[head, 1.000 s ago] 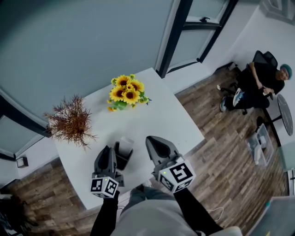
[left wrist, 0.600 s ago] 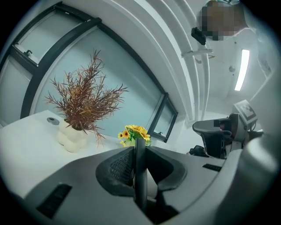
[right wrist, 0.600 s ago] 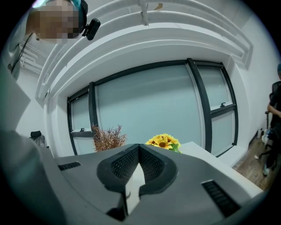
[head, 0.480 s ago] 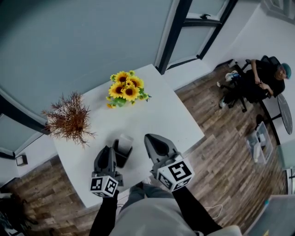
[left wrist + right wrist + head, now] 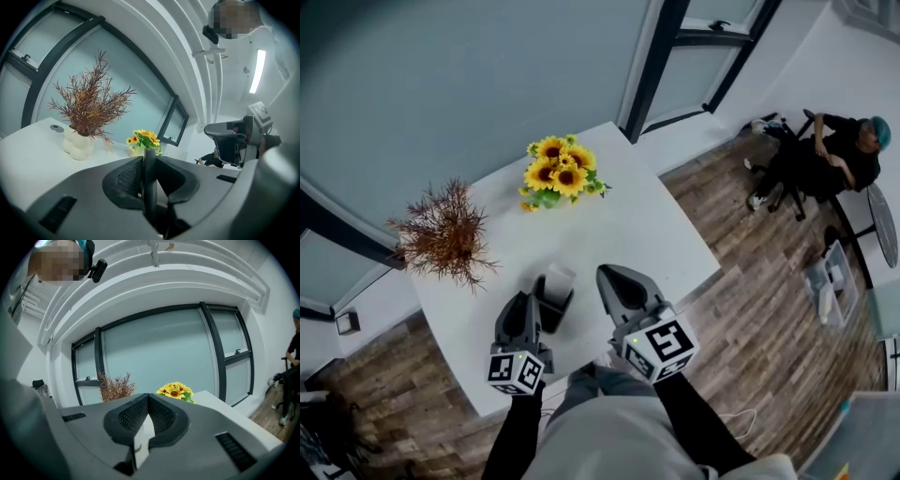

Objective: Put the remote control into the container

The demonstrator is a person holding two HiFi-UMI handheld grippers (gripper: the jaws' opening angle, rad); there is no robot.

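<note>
Down near the person's edge of the white bench point(image 5: 609, 225) sits a small dark container point(image 5: 546, 314). A pale oblong that looks like the remote control point(image 5: 559, 279) stands in its far end, its top poking above the rim.

The left gripper point(image 5: 525, 302) reaches the container's left side. In the left gripper view its jaws point(image 5: 149, 157) are clamped on a thin dark piece seen edge-on, which rises just past the pads. The head view places this at the container's wall, though the gripper body hides the contact itself.

The right gripper point(image 5: 607, 277) hangs over bare bench just right of the container, apart from it. In the right gripper view its jaws point(image 5: 149, 397) meet at the tips with nothing between them; only a white wedge shows lower down.

Farther back on the bench, a bunch of sunflowers point(image 5: 558, 175) stands near the far edge. A reddish-brown dried plant point(image 5: 442, 239) stands toward the left corner, in a lumpy white vase point(image 5: 78, 143). Both are well apart from the container.

Off the bench's right side, across the wood-plank floor point(image 5: 750, 244), a person point(image 5: 825, 159) in dark clothes sits in a chair.
</note>
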